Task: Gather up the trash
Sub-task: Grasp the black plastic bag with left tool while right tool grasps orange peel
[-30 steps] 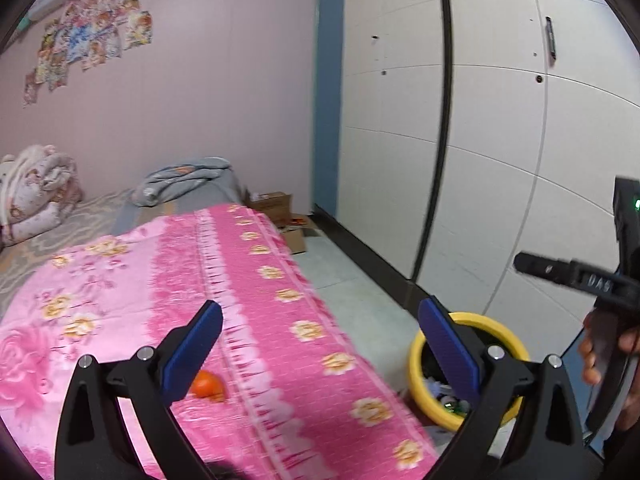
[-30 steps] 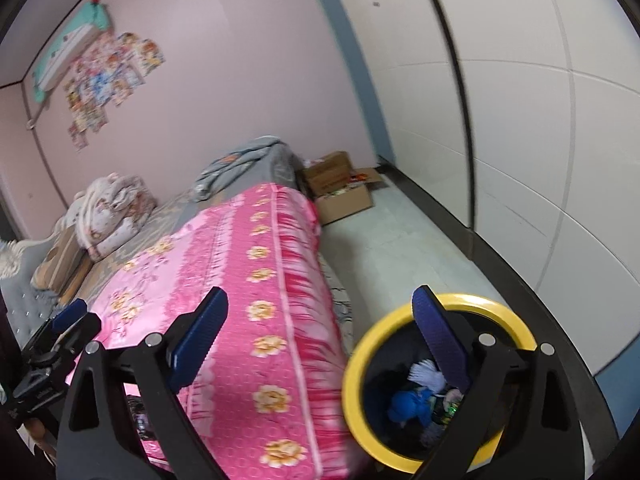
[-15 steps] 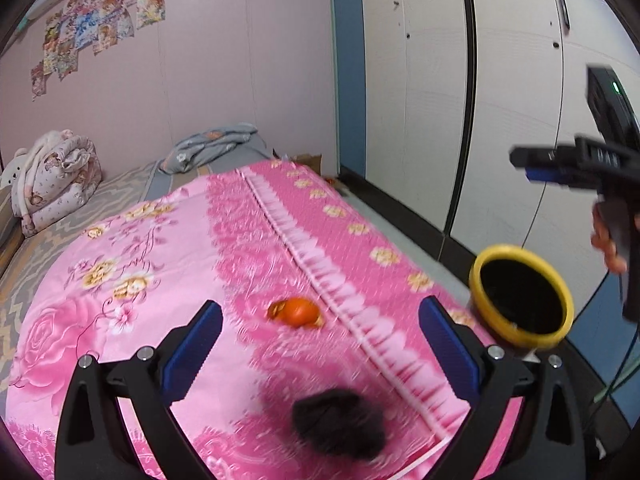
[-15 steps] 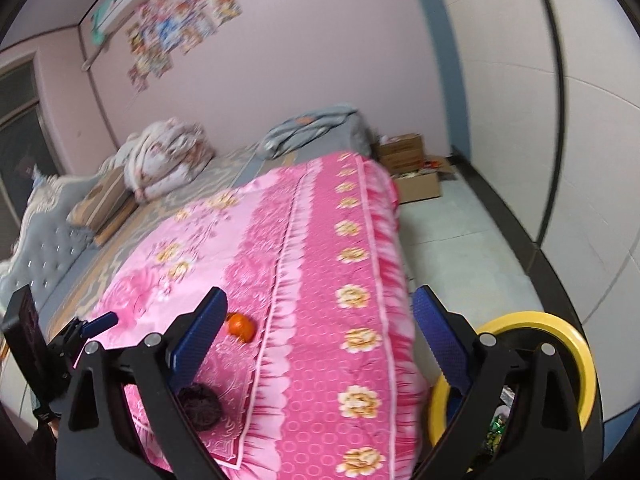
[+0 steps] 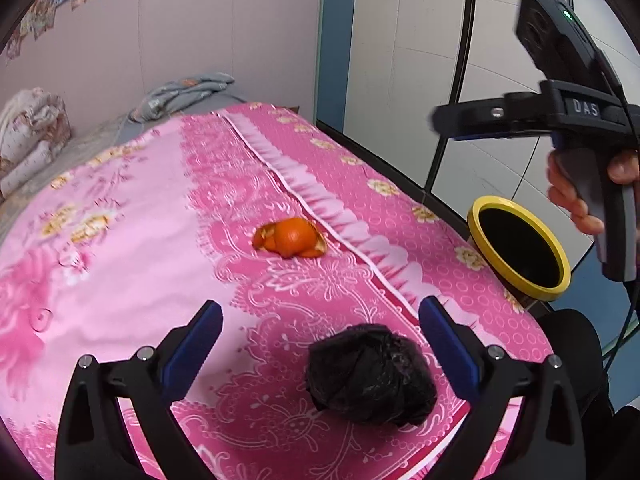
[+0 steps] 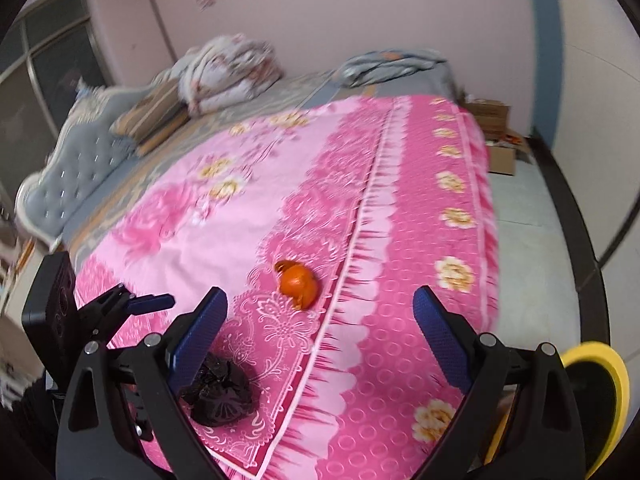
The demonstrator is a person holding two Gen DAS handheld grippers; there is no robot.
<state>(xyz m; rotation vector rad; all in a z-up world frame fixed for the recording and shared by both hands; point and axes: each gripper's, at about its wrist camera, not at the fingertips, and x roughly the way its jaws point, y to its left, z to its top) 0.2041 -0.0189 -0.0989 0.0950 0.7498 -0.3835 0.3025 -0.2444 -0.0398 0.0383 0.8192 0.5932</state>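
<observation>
Pink bedspread (image 5: 120, 208) now fills both views (bin (image 5: 520, 248) aside): left gripper (image 5: 320, 344) and right gripper (image 6: 320, 332), jaws wide and empty, face the black bag (image 5: 372, 384) and orange peel (image 5: 292, 238).

Bright, even light; blurred fisheye edges

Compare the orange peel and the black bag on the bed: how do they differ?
The peel is bright orange and splayed open; the bag is black, glossy and bunched into a crumpled ball. The bag looks bulkier than the peel. The bag lies near the bed's edge, close to the left tongs; the peel sits farther in. Both lie loose on the pink blanket, ungrasped.
</observation>
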